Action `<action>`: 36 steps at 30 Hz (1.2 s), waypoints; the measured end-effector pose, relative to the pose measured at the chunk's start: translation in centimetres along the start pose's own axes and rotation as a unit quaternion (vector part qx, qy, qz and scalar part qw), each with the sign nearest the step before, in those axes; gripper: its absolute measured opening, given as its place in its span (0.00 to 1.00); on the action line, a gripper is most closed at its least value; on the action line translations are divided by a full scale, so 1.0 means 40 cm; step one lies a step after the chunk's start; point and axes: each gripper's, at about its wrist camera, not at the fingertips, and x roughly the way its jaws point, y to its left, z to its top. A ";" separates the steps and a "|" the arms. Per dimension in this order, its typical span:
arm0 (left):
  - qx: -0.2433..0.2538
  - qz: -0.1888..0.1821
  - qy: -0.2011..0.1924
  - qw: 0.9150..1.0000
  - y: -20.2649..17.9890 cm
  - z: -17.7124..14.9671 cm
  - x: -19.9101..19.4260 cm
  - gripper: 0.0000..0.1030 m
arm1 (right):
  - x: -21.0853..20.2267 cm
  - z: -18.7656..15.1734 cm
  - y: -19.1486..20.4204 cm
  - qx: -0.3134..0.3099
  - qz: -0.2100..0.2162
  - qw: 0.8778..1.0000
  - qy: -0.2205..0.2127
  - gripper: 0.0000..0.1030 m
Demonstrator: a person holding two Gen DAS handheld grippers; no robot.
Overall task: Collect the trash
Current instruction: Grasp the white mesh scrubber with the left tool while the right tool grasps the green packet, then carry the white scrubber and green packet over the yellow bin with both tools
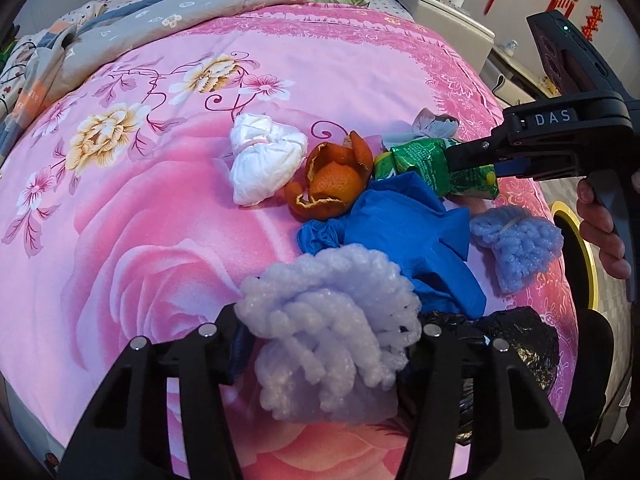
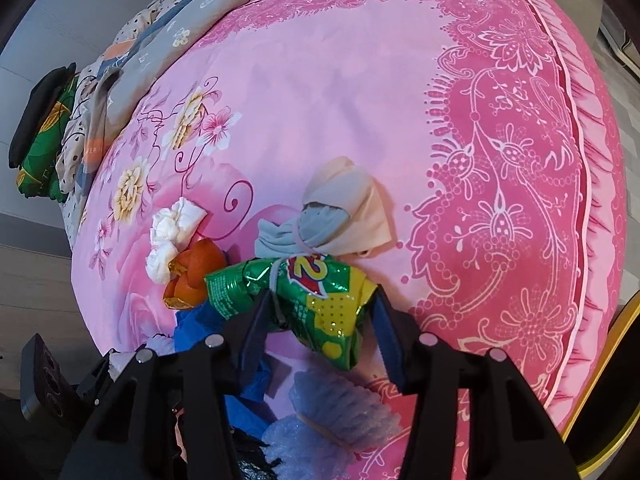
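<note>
Trash cluster on pink bedspread (image 1: 160, 208). Around it: white wad (image 1: 266, 160), orange peel (image 1: 334, 182), blue plastic (image 1: 404, 236), black bag (image 1: 520, 344), small foam piece (image 1: 516, 244), grey-beige cloth bundle (image 2: 336, 212).

Left gripper (image 1: 328, 344) clenched on white foam net (image 1: 332, 328), ribbed, crumpled, near bed edge.

Right gripper (image 2: 320, 312) grasps green snack wrapper (image 2: 304, 296), crinkled, beside peel.

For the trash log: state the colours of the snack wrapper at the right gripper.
The snack wrapper is shiny green with yellow patches; clearest in the right wrist view.
</note>
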 end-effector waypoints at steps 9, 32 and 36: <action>0.008 -0.005 -0.011 1.000 -0.004 -0.004 -0.017 0.46 | -0.010 -0.005 0.024 -0.028 -0.015 0.999 -0.017 0.31; -0.006 0.022 -0.037 0.999 -0.007 -0.008 -0.111 0.45 | -0.210 -0.071 -0.045 -0.004 -0.025 0.994 -0.104 0.24; -0.006 0.024 -0.048 0.999 -0.015 -0.004 -0.147 0.46 | -0.255 -0.089 -0.069 0.005 -0.018 0.993 -0.117 0.24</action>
